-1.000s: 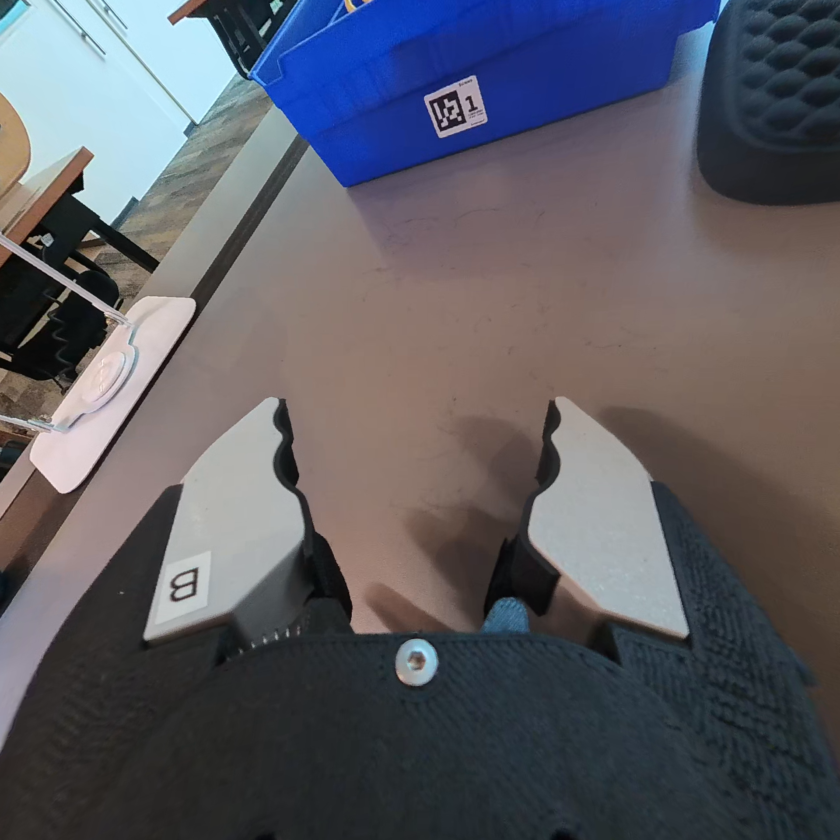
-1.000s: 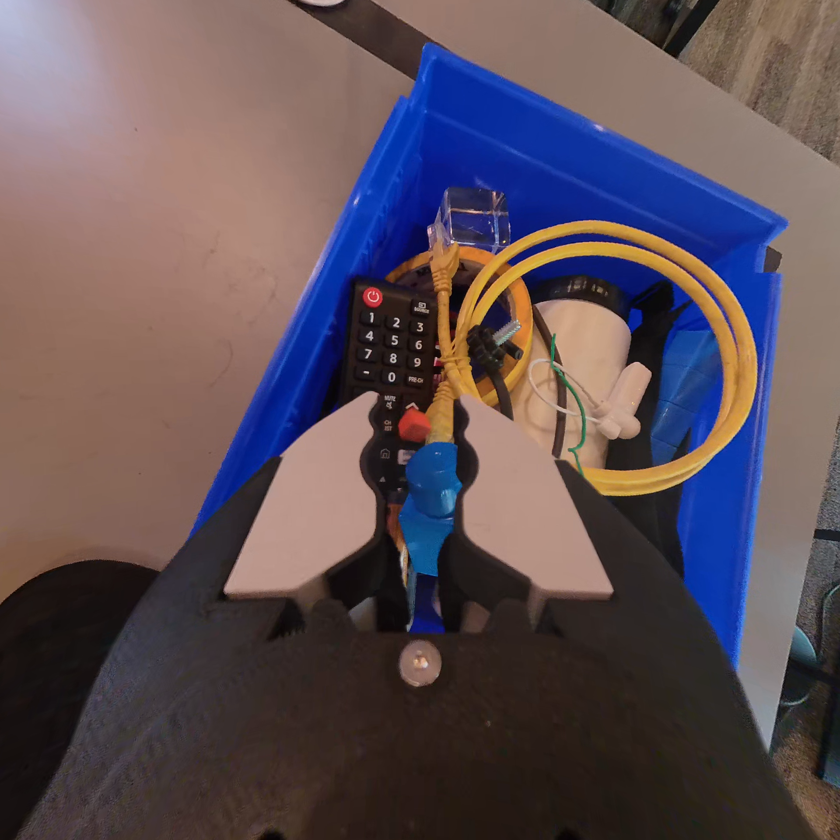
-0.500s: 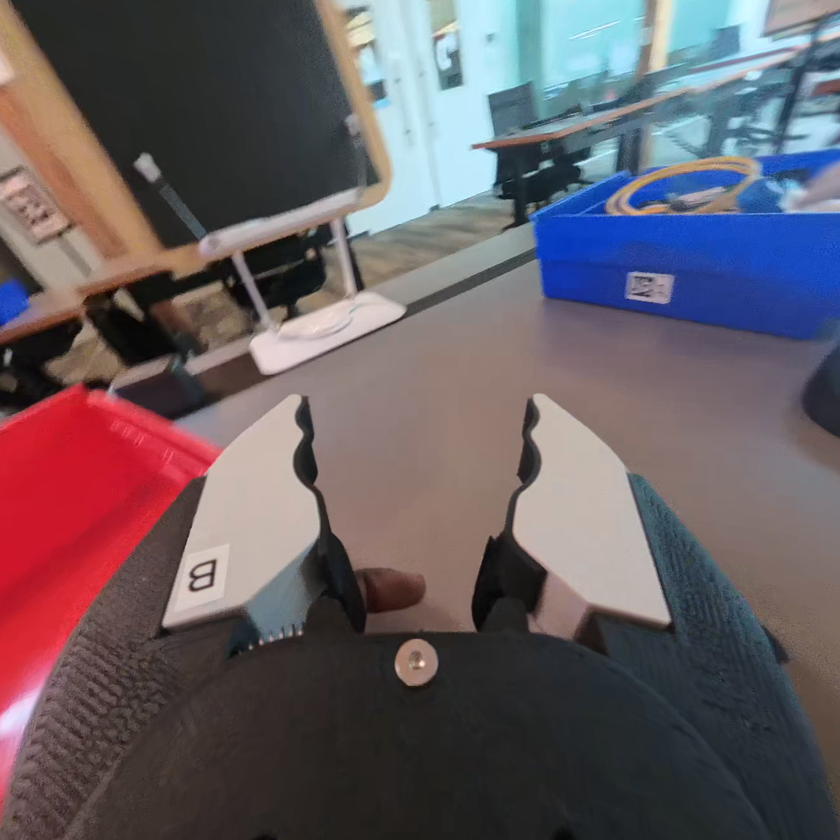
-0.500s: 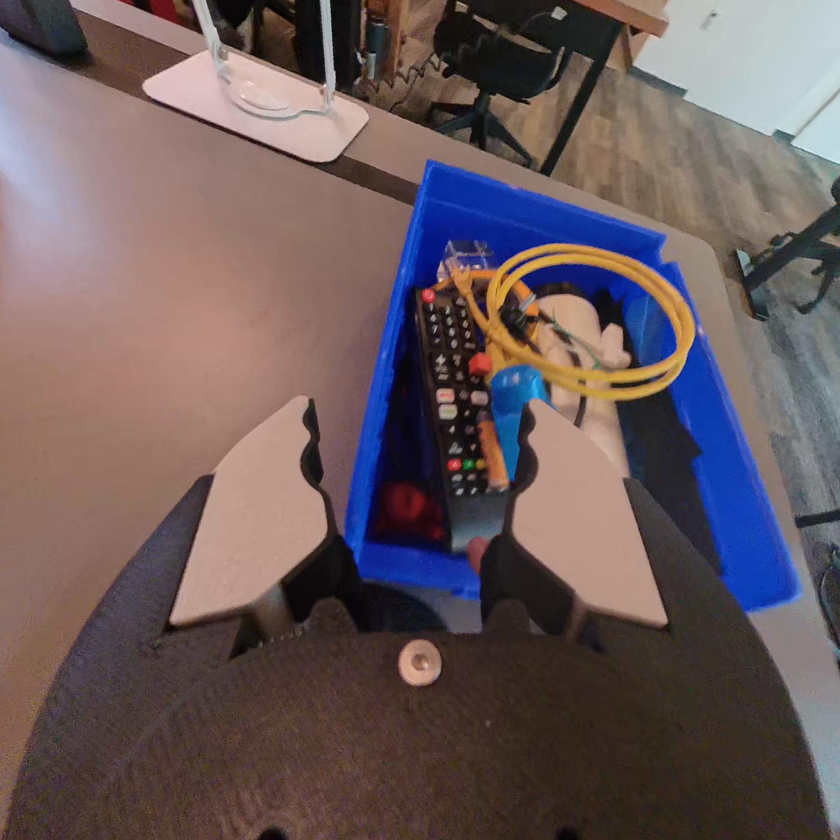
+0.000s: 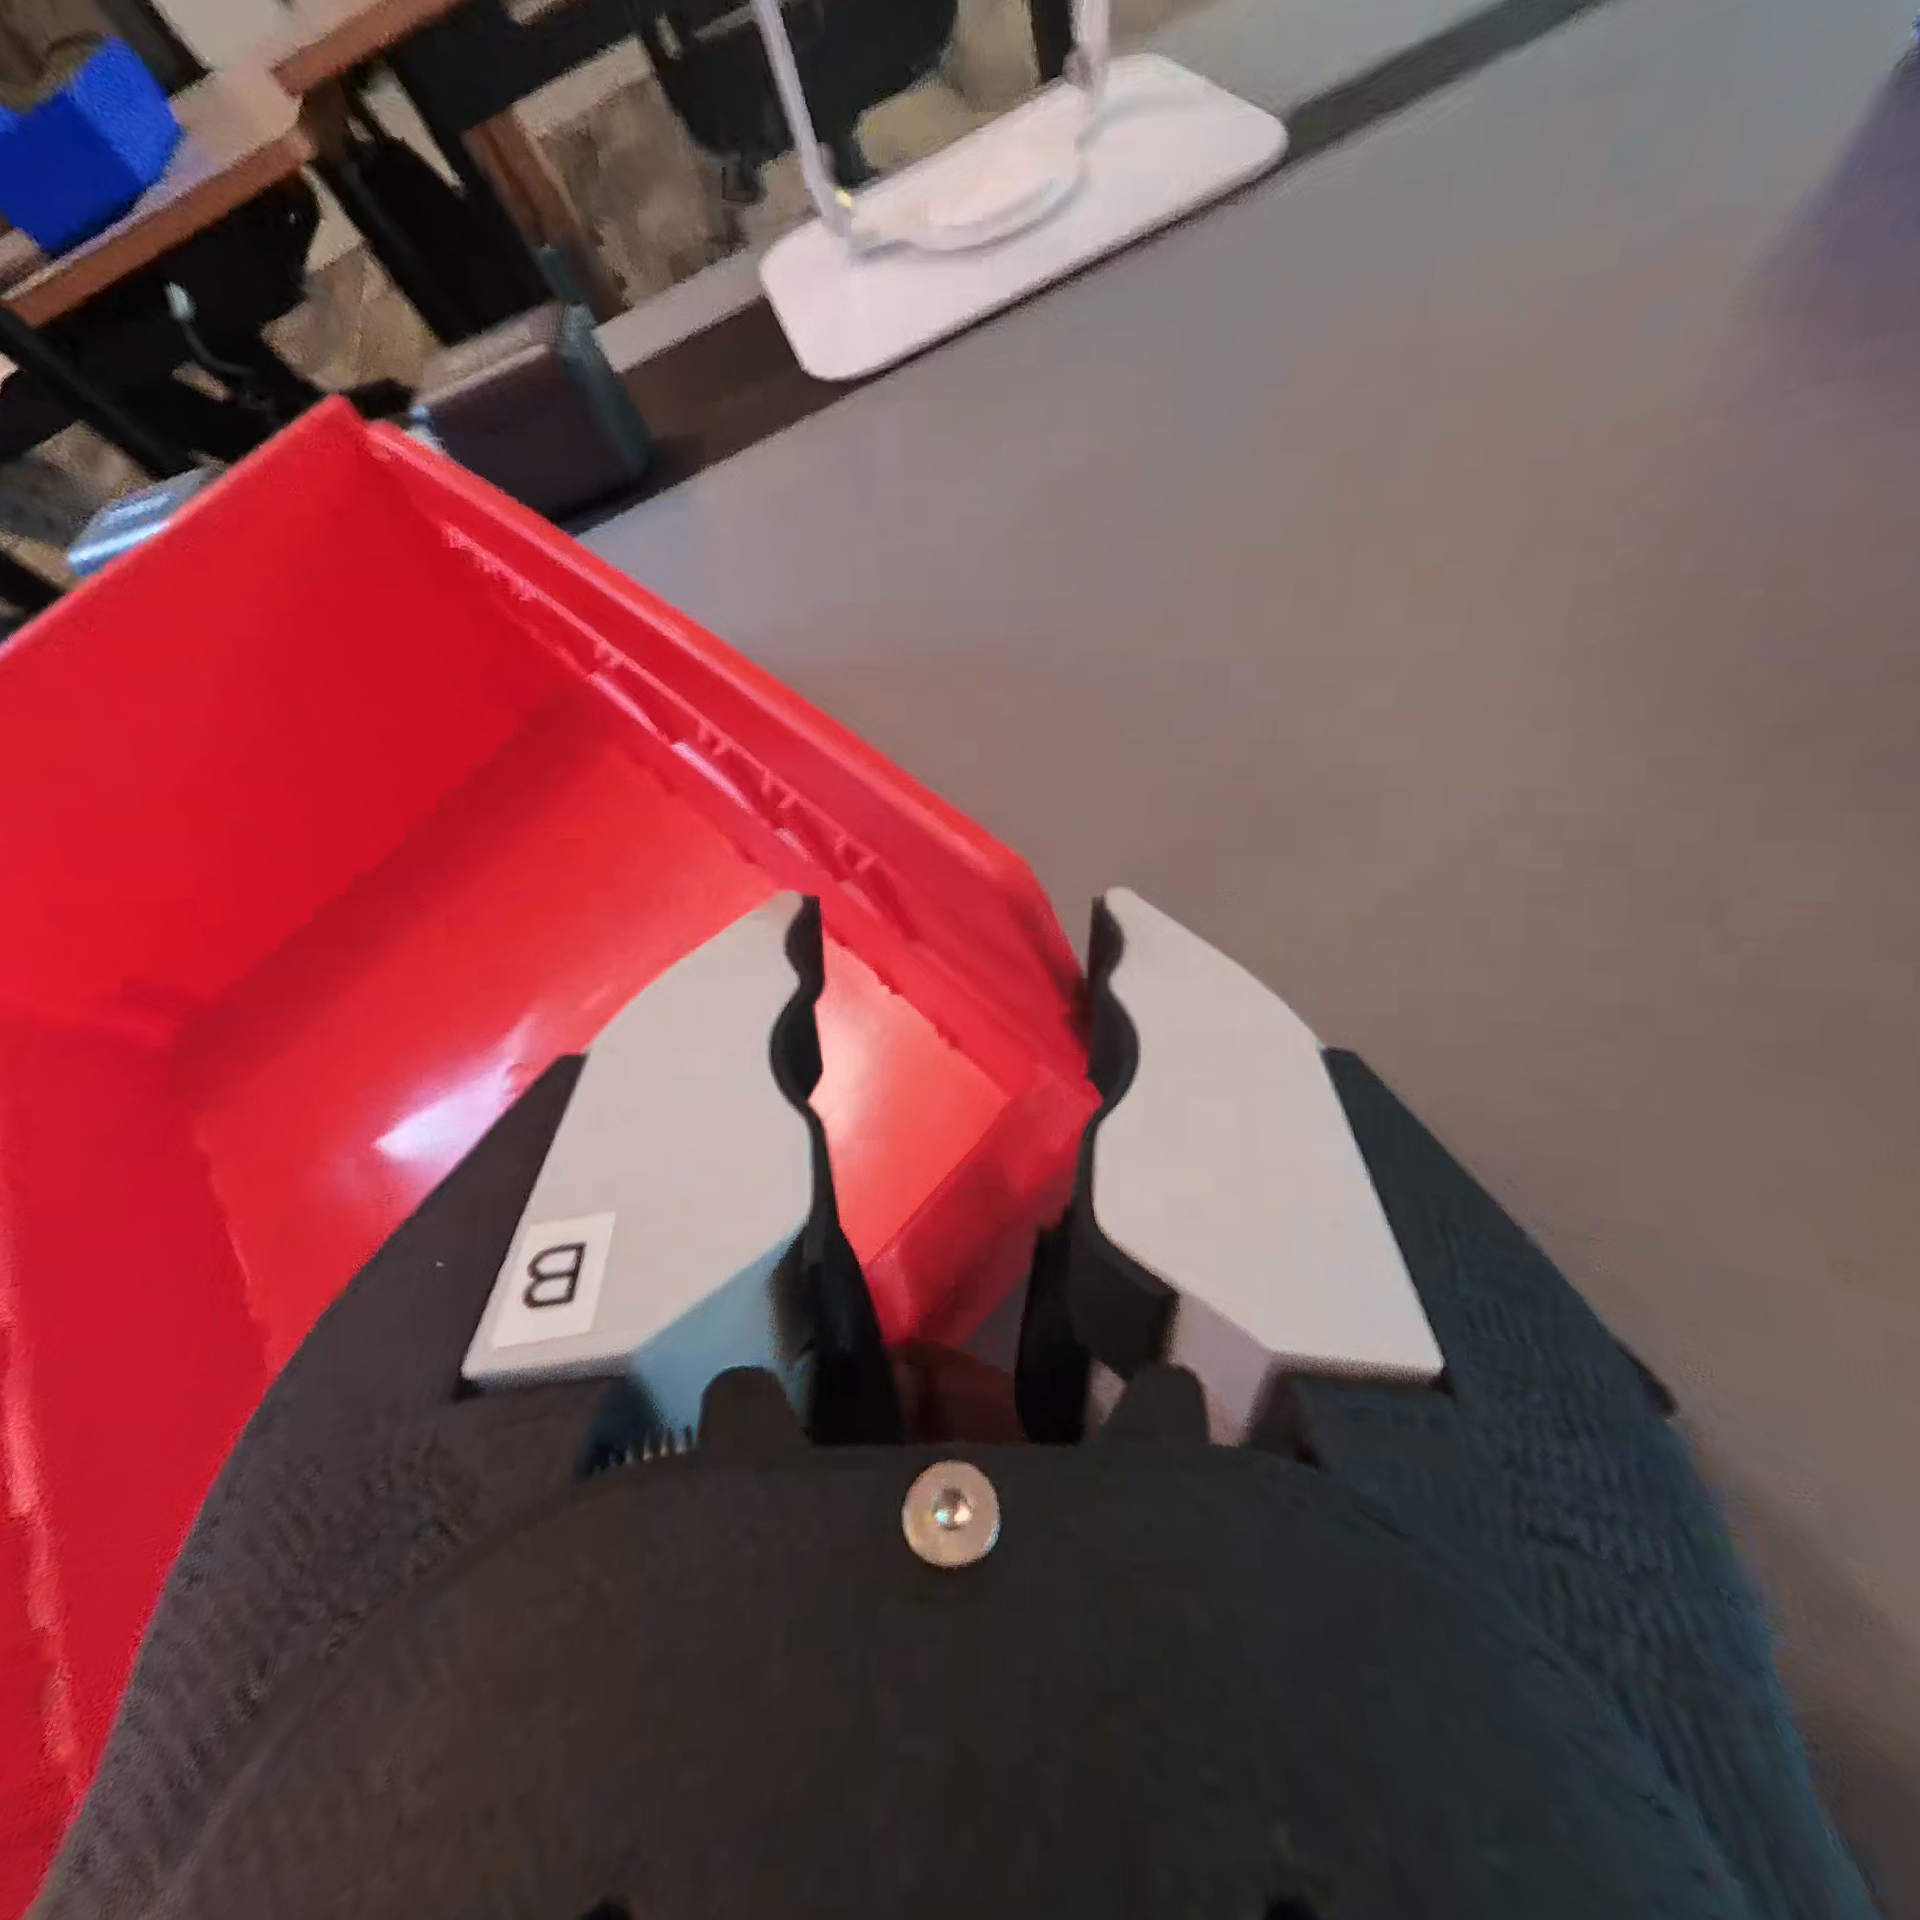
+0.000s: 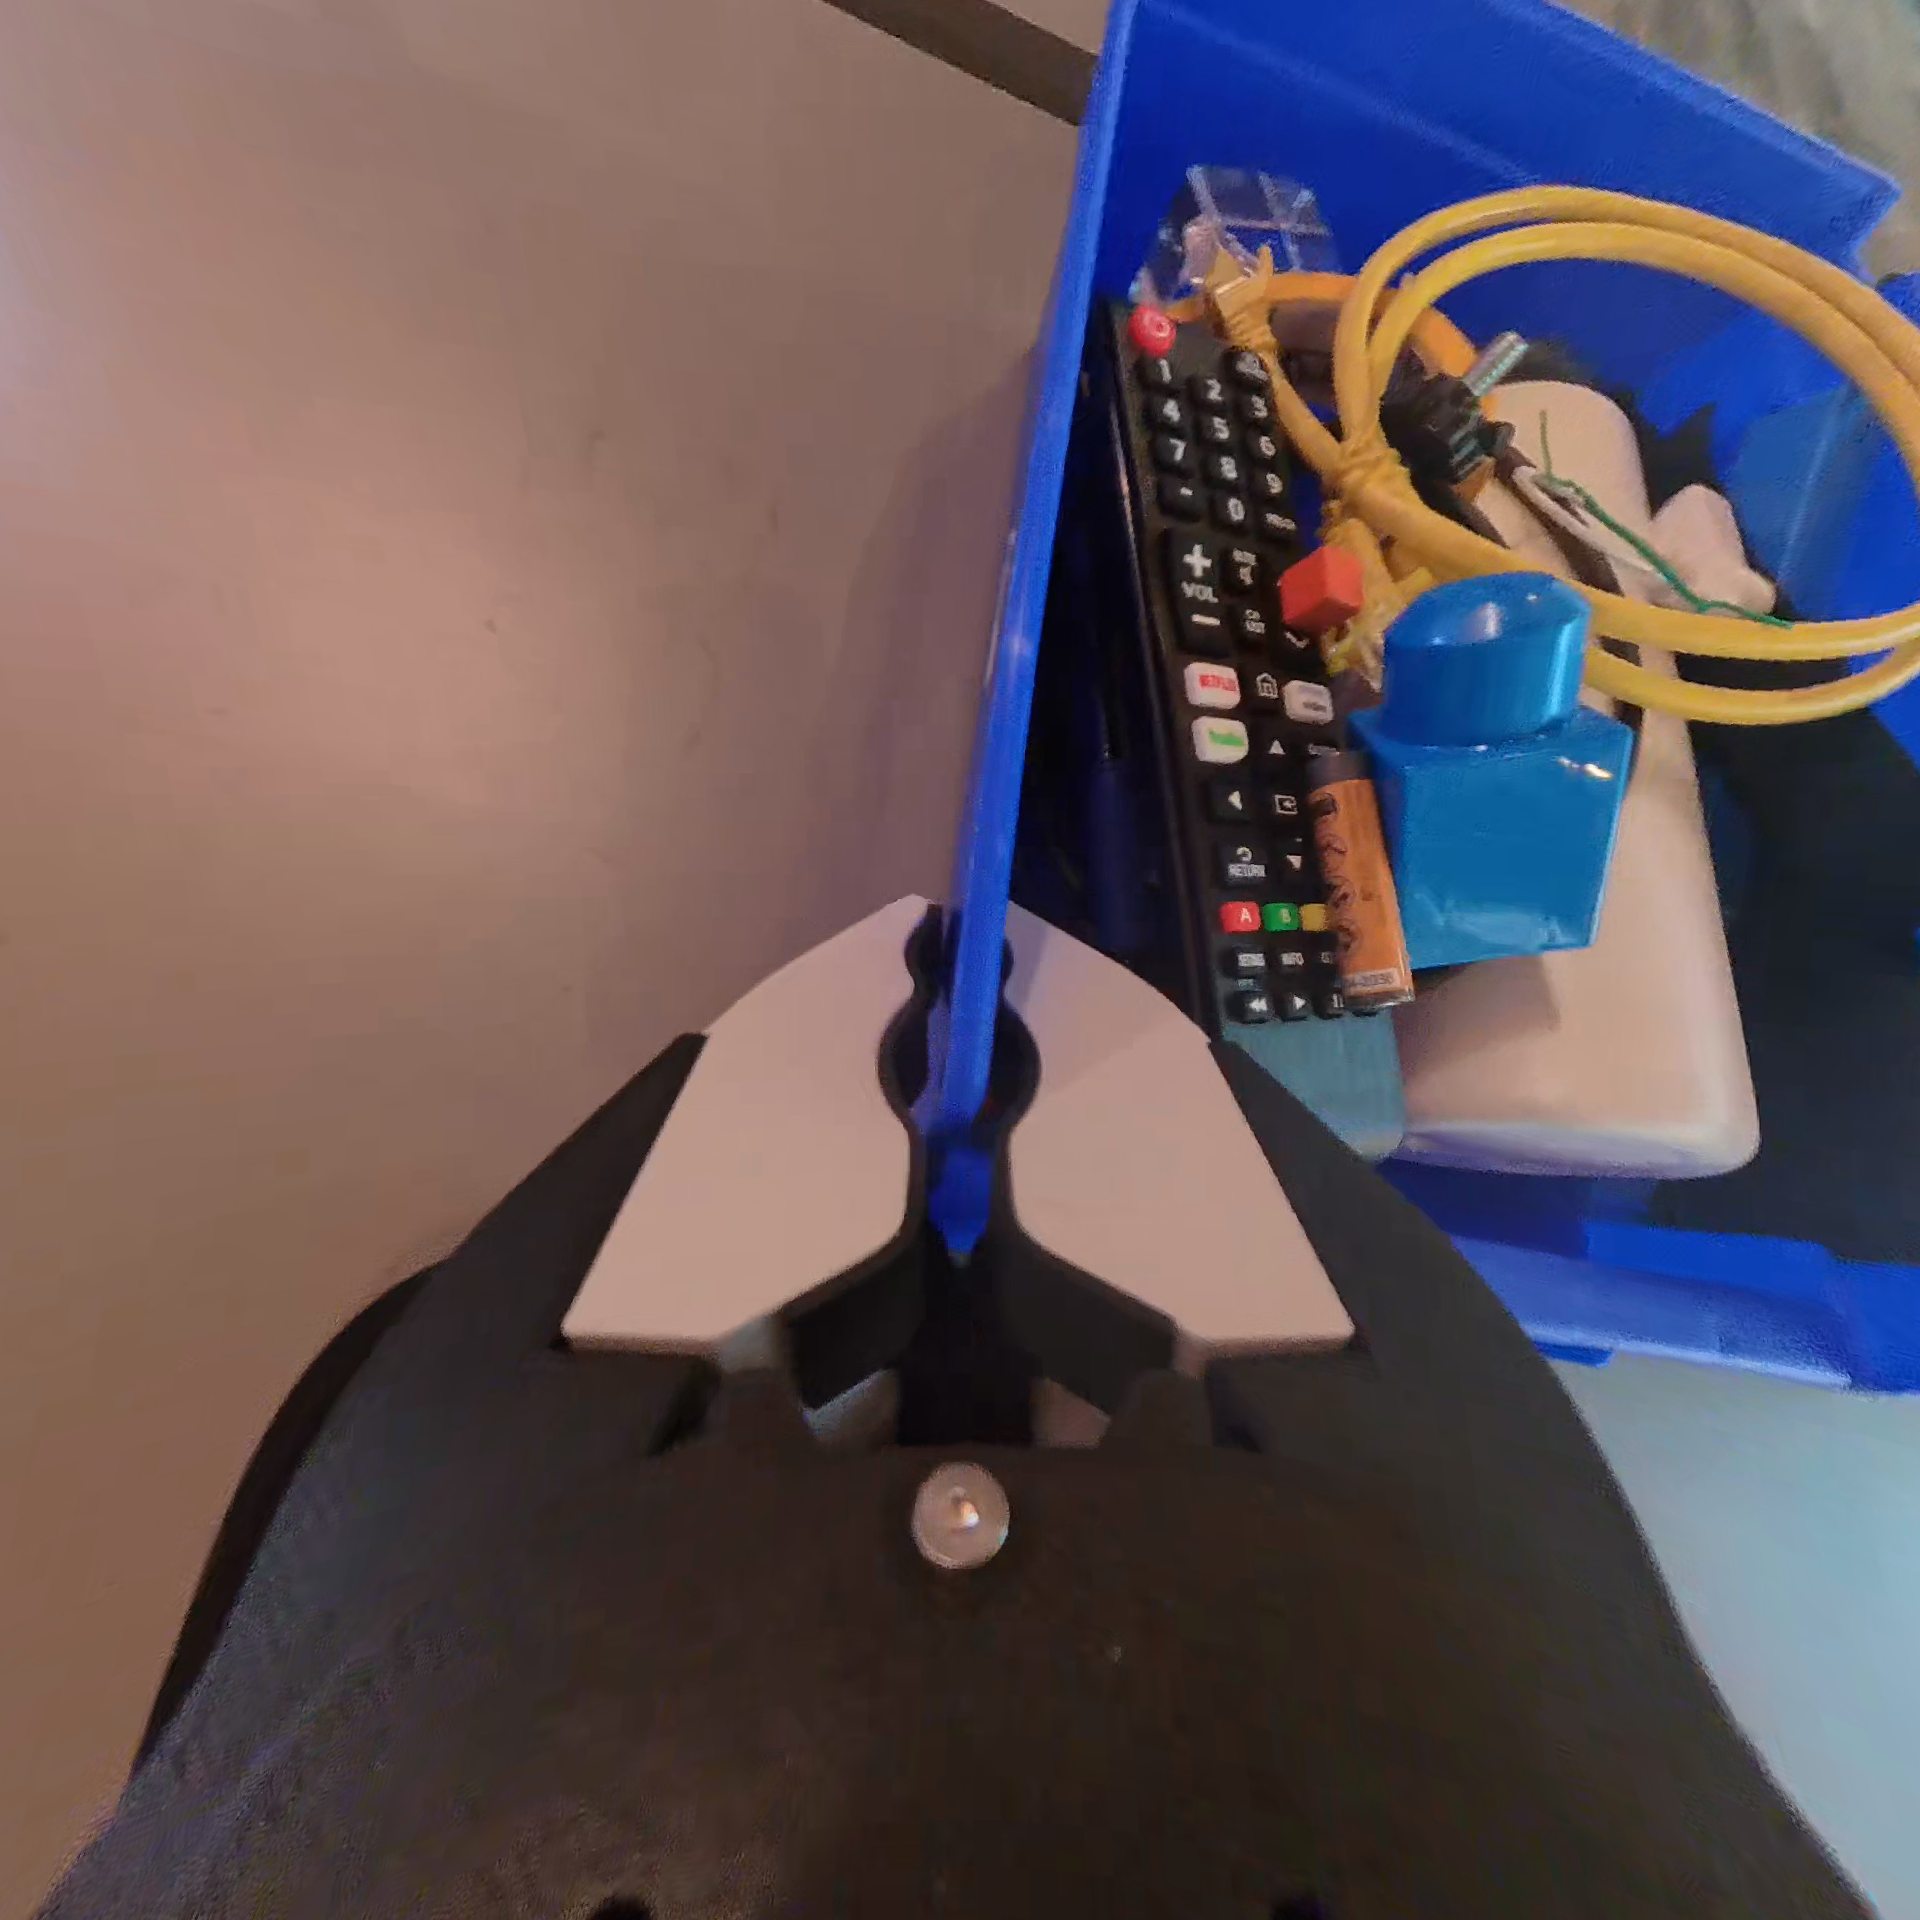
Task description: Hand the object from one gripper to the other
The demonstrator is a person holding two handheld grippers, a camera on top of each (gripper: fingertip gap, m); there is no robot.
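Note:
In the right wrist view, a blue block with a round cap [image 6: 1496, 779] lies free in the blue bin [image 6: 1455, 125], on top of a black remote [image 6: 1226, 644] and a white container [image 6: 1579, 1039]. My right gripper [image 6: 966, 925] is shut on the blue bin's left wall, which runs up between the fingers. In the left wrist view, my left gripper [image 5: 956, 904] is closed around the right rim of an empty red bin [image 5: 312, 831], near its near corner. The right finger [image 5: 1205, 1122] touches the rim.
The blue bin also holds a coiled yellow cable [image 6: 1662, 312], a clear cube [image 6: 1247, 218], an orange battery [image 6: 1361, 873] and a small red cube [image 6: 1322, 587]. A white stand base [image 5: 1029, 208] sits at the grey table's [image 5: 1455, 727] far edge. Desks stand beyond. Across from one pair of fingers to the other is roughly 40 centimetres.
My right gripper let go of the blue block, which now lies in the blue bin, then shut on the bin's wall. My left gripper swung to the red bin and narrowed onto its rim.

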